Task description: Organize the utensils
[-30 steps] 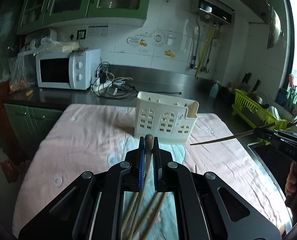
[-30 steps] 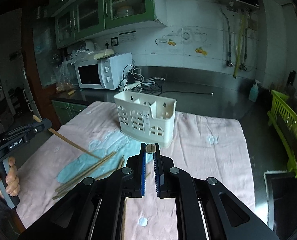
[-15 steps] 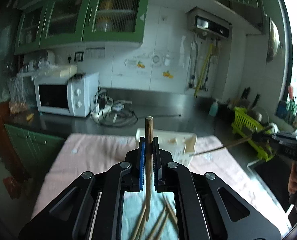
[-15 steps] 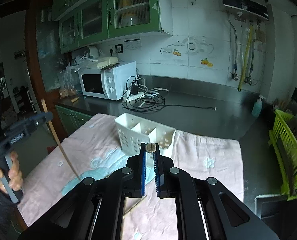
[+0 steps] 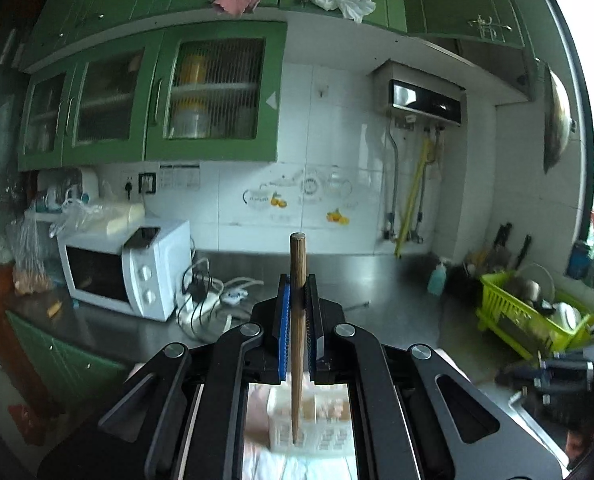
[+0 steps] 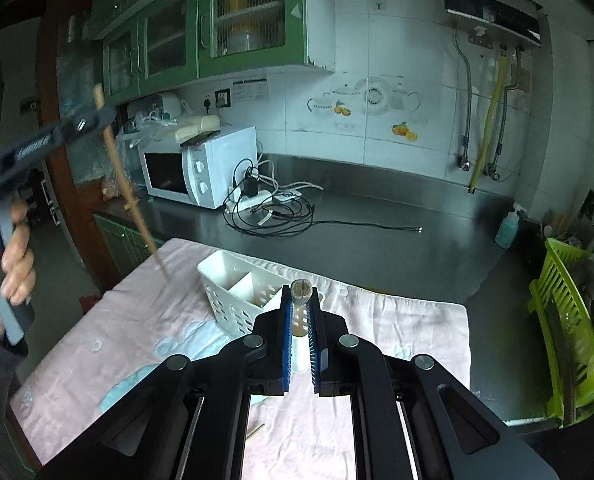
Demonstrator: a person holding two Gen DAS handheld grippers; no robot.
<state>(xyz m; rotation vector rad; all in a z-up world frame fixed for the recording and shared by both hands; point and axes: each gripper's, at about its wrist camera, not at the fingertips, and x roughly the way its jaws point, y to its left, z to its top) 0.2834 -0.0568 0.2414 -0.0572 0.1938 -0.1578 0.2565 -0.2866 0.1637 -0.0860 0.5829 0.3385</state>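
Chopsticks: one wooden chopstick (image 5: 298, 320) stands upright, pinched between the blue pads of the left hand-held gripper (image 5: 297, 308); its thick end sticks up above the fingers and its thin tip hangs down over the white holder seen blurred below.
Second chopstick: another wooden chopstick (image 6: 301, 291) is clamped end-on in the right hand-held gripper (image 6: 301, 312), only its round butt end showing between the pads.
Left hand-held gripper, seen from the right wrist: it (image 6: 97, 118) is raised at the far left, carrying its chopstick (image 6: 131, 196) at a slant, tip low over the cloth just left of the holder; the person's left hand (image 6: 11, 256) grips the handle.
Utensil holder: a white slotted plastic holder (image 6: 233, 292) with divided compartments stands on the pink cloth (image 6: 397, 320), just ahead of the right hand-held gripper's fingers.
Loose chopstick: a short end of one (image 6: 255, 431) shows on the cloth under the right hand-held gripper.
Table: dark steel table (image 6: 377, 232) carrying the cloth, a white microwave (image 6: 201, 166), a tangle of cables (image 6: 269, 210) and a green dish rack (image 6: 569, 320) at the right edge.
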